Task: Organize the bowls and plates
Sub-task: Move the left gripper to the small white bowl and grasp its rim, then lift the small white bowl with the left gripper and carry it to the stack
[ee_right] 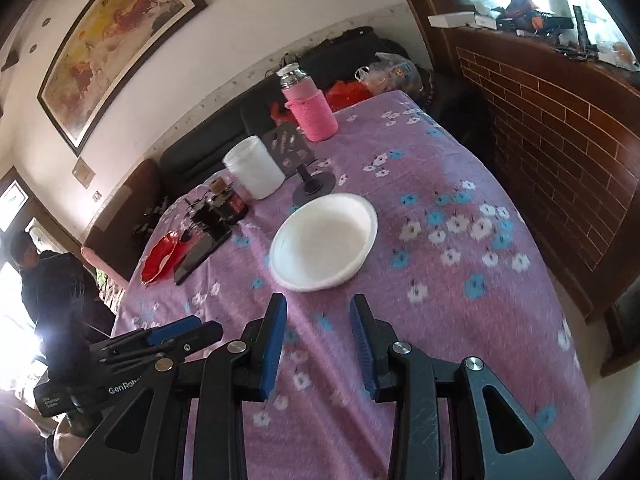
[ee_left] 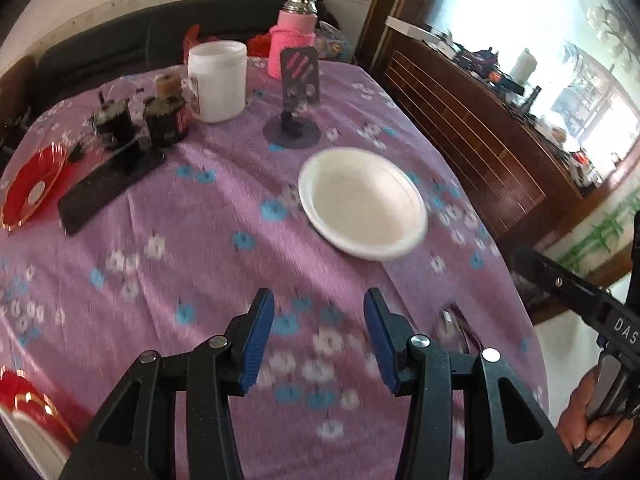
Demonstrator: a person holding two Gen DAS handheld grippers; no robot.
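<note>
A white plate (ee_left: 362, 204) lies on the purple flowered tablecloth (ee_left: 208, 264), ahead and a little right of my left gripper (ee_left: 319, 300). That gripper hovers over the cloth, open, with only cloth between its blue pads. In the right wrist view the same white plate (ee_right: 324, 236) sits just beyond my right gripper (ee_right: 319, 304), also open and holding nothing. A red plate (ee_left: 32, 184) (ee_right: 160, 256) rests near the far left edge. Another red and white plate (ee_left: 28, 412) shows at the lower left corner. The left gripper's fingers (ee_right: 176, 330) appear beside the right one.
At the back stand a white jar (ee_left: 218, 80), a pink-sleeved bottle (ee_left: 294, 40), a phone stand (ee_left: 294, 128) and two dark bottles (ee_left: 164, 120). A black flat device (ee_left: 108, 192) lies by the red plate. A wooden counter (ee_left: 480, 128) flanks the right; a person (ee_right: 40, 280) stands left.
</note>
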